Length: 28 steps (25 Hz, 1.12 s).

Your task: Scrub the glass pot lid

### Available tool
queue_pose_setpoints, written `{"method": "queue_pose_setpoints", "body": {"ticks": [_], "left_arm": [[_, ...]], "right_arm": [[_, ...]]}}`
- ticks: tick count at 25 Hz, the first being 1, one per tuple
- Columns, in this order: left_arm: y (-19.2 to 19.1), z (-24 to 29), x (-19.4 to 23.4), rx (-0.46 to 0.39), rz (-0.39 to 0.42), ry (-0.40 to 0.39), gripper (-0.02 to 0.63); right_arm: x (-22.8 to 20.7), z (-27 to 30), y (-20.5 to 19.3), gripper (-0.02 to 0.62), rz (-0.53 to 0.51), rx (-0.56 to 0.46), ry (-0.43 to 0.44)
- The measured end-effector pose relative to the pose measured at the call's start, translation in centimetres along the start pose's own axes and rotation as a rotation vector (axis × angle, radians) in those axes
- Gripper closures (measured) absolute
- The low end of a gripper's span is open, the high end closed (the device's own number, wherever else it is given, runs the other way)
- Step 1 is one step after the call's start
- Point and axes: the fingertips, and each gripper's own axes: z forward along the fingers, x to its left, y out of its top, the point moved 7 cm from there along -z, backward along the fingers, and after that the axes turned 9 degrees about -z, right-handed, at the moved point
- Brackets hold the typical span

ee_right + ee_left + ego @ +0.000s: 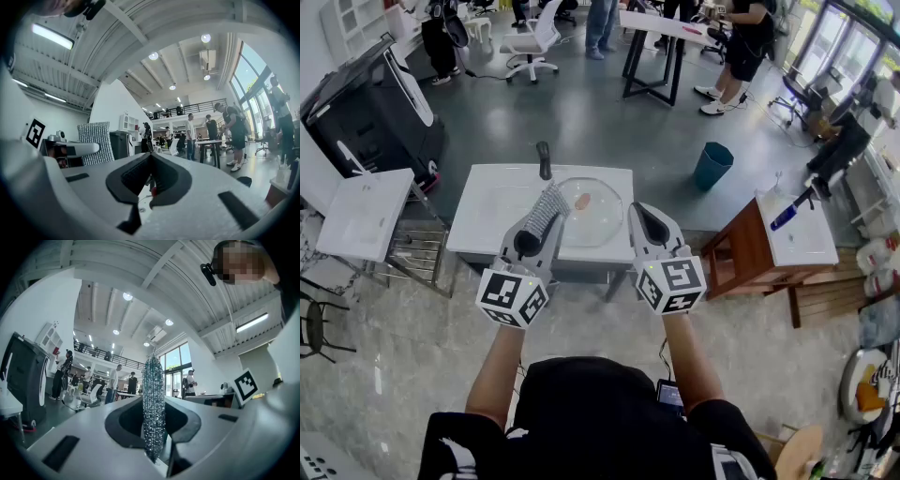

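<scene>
Held out before the person's chest, the left gripper (pixel 540 225) is clamping a silvery mesh scrubber (pixel 551 204) between its jaws, with the scrubber sticking out past the tips. Beside it, the right gripper (pixel 642 214) is holding its jaws pressed together with nothing between them. Both are hovering over the near edge of a white washbasin (pixel 487 208). The glass pot lid (pixel 598 223) is lying flat on the washbasin's right half, reddish knob (pixel 582 201) up, near the black faucet (pixel 544 159).
</scene>
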Motion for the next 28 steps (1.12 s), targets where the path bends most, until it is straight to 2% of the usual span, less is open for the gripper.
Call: {"method": "queue_pose_setpoints", "body": {"ticks": [20,28], "left_arm": [[-2.4,0.7,-1.7,0.016,0.004,0.038,0.537],[-2.4,1.1,-0.8,0.023,0.007,0.060,0.537]], "right_arm": [[-1.5,-1.1,-1.8,0.611,-0.005,-0.001,0.041],[-2.0,0.1,-2.1,0.611,0.000,0.002,0.053]]}}
